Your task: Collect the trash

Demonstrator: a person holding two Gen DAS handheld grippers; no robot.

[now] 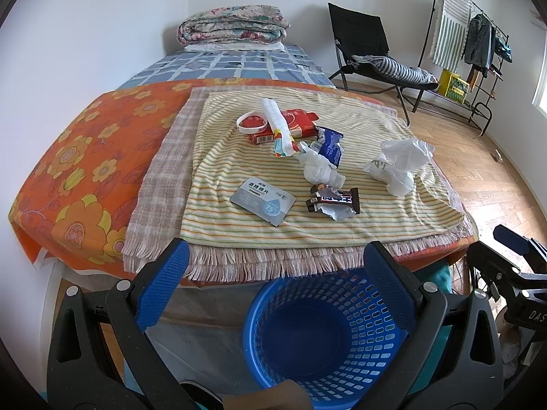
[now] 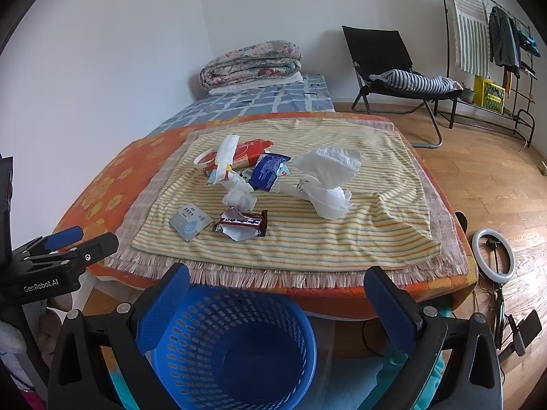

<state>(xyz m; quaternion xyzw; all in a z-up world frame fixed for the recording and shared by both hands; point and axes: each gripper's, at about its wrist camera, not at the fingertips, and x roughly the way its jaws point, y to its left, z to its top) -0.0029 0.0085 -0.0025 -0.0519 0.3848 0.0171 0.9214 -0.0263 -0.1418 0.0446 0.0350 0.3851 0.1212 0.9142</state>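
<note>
Only the right wrist view shows a ring light (image 2: 495,253) on the wood floor at 3 o'clock. Both the left gripper (image 1: 277,263) and right gripper (image 2: 277,288) gape wide, holding nothing, above the blue basket (image 2: 191,328). Trash, including a chocolate wrapper (image 1: 334,199), lies on the striped cloth (image 1: 239,225) at 12 o'clock.

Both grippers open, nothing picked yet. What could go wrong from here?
1. The crumpled tissue touches the blue wrapper; a pinch there may lift both or drop one.
2. The flat wipe packet lies flush on the striped cloth; the left hand-held gripper could snag fabric instead.
3. The blue basket sits below the bed edge; light pieces like the white plastic bag might miss it on release.
</note>
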